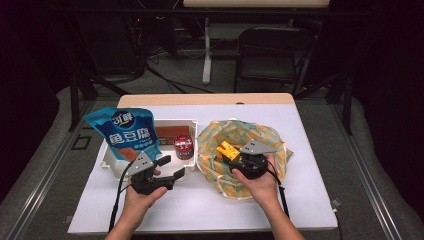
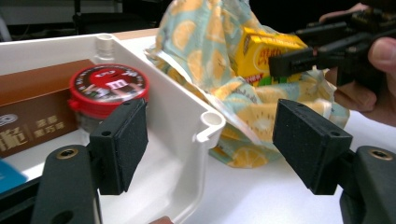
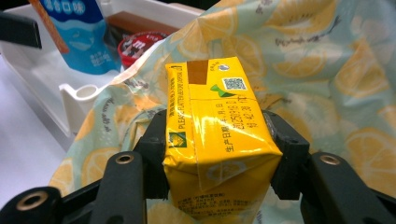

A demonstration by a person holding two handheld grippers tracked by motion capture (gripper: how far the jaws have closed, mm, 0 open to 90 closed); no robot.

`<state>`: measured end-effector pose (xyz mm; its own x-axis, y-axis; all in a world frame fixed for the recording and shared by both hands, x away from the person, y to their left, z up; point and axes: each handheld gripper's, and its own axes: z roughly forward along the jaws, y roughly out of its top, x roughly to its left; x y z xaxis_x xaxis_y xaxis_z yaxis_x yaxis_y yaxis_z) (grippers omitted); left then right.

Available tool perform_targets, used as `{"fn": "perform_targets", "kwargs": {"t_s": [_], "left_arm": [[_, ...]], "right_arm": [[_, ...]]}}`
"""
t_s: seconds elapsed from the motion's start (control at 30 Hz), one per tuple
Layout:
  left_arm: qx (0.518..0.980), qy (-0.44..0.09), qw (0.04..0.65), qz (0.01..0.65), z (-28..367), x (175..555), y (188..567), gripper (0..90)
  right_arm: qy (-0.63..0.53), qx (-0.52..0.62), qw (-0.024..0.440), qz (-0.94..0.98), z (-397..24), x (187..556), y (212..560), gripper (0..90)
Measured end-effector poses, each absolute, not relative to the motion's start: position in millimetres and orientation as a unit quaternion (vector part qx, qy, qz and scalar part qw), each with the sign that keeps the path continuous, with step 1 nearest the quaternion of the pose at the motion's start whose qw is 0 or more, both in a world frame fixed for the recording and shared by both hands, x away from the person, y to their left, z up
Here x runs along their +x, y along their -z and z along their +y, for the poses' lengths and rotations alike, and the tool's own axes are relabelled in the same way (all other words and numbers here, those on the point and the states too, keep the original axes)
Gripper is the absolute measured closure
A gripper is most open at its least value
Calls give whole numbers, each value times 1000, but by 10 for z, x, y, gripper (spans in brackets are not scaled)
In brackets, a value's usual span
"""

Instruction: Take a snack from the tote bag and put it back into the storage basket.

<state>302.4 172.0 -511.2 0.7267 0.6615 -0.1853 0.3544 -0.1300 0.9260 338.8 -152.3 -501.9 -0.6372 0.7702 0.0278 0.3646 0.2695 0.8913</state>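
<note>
The yellow drink carton [image 3: 219, 140] sits clamped between the jaws of your right gripper [image 3: 219, 154], one pad flat on each of its narrow sides, held over the open mouth of the lemon-print cloth bag [image 1: 272, 137]. In the high view the carton [image 1: 226, 150] hangs above the bag's left half, close to the rim of the white bin [image 1: 192, 122]. You look to be in the middle of moving it between bin and bag, and the carton's place above the fabric suggests packing, though the frames alone don't settle the direction.

If it goes in, lower it until the bag's folds take its weight, then spread the jaws and pull straight back so the pads don't drag the cloth.

Your left gripper [image 1: 167, 167] waits at the bin's near right corner with its jaws wide and nothing between them. The red-lidded jar [image 2: 109, 88] lies just ahead of it, beside the brown box [image 2: 35, 107], with the blue pouch [image 1: 127, 132] standing at the bin's left. The jar seems the natural next pick.
</note>
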Motion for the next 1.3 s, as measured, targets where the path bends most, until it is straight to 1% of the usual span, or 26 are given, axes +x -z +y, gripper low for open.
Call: {"fn": "perform_targets", "kwargs": {"t_s": [0.13,0.27,0.3,0.37,0.4,0.43,0.47,0.57,0.67,0.7,0.73,0.8,0.83,0.97,1.03,1.1,1.13,1.3], "left_arm": [[742,-137,565,334,1610,3004,5107,275],[741,-134,569,330,1494,2993,5096,305],[741,-127,573,325,1477,2995,5094,320],[740,-131,575,324,1437,2982,5097,356],[747,-117,574,314,1429,2984,5098,369],[744,-133,570,322,1396,2972,5106,377],[749,-126,569,316,1391,2973,5108,377],[746,-138,566,324,1344,2964,5114,372],[747,-148,561,324,1275,2962,5103,339],[752,-143,560,318,1238,2971,5087,318],[750,-154,557,320,1190,2967,5073,301],[754,-154,557,312,1100,2975,5039,261],[754,-166,554,312,1047,2977,5025,245],[759,-168,550,306,847,3014,4986,189],[755,-178,549,311,762,3020,4970,170],[757,-171,551,307,684,3042,4948,158],[755,-180,551,307,647,3055,4947,157],[759,-188,540,312,518,3117,4951,150]], "right_arm": [[-484,367,219,764,-1549,3373,4926,504],[-488,364,220,762,-1560,3356,4853,505],[-491,364,220,761,-1559,3353,4841,505],[-491,363,223,760,-1564,3347,4816,505],[-492,363,223,759,-1568,3345,4798,506],[-494,362,224,758,-1575,3341,4776,506],[-497,362,224,756,-1581,3338,4757,506],[-500,360,227,754,-1603,3331,4702,507],[-503,360,229,752,-1623,3319,4640,508],[-505,360,228,751,-1628,3317,4628,508],[-506,359,229,750,-1634,3312,4608,508],[-508,362,231,747,-1632,3303,4584,508],[-507,360,230,749,-1634,3302,4572,509],[-508,360,230,747,-1627,3285,4530,509],[-510,361,230,746,-1623,3274,4506,509],[-514,358,228,745,-1617,3262,4469,509],[-515,359,228,744,-1611,3254,4453,509],[-519,358,223,743,-1588,3215,4410,509]]}}
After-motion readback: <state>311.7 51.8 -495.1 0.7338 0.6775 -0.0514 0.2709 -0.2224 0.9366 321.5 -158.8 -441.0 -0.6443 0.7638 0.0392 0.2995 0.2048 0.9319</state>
